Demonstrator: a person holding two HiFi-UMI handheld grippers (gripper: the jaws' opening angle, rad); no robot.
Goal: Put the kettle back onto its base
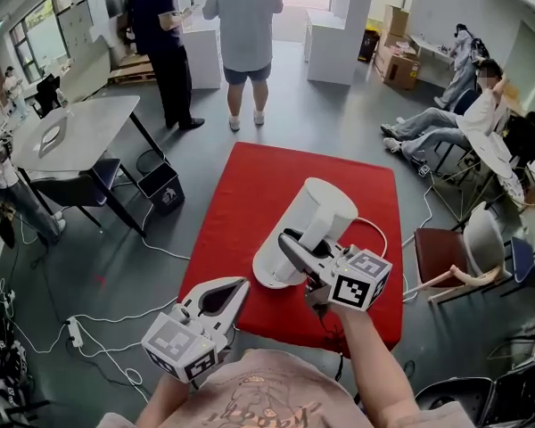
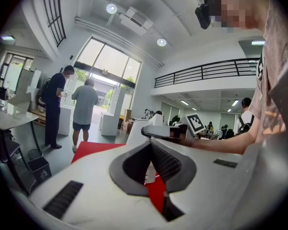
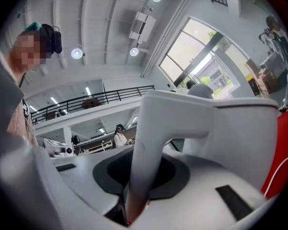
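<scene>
A tall white kettle (image 1: 314,217) leans over the red tabletop (image 1: 250,185), its wide lower end (image 1: 269,273) down near the cloth. I cannot make out its base apart from that lower end. A thin white cord (image 1: 381,235) curls out on the kettle's right. My right gripper (image 1: 291,240) is shut on the kettle's white handle (image 3: 146,147), which fills the dark hollow between its jaws (image 3: 149,166). My left gripper (image 1: 244,283) hangs at the table's near edge, left of the kettle. Its tips meet (image 2: 151,143) with nothing held.
Two people (image 1: 241,34) stand beyond the table's far end. A grey table (image 1: 80,132) and a black bin (image 1: 160,188) are at the left. At the right are a chair (image 1: 464,248) and a seated person (image 1: 468,119). White cables (image 1: 89,328) lie on the floor.
</scene>
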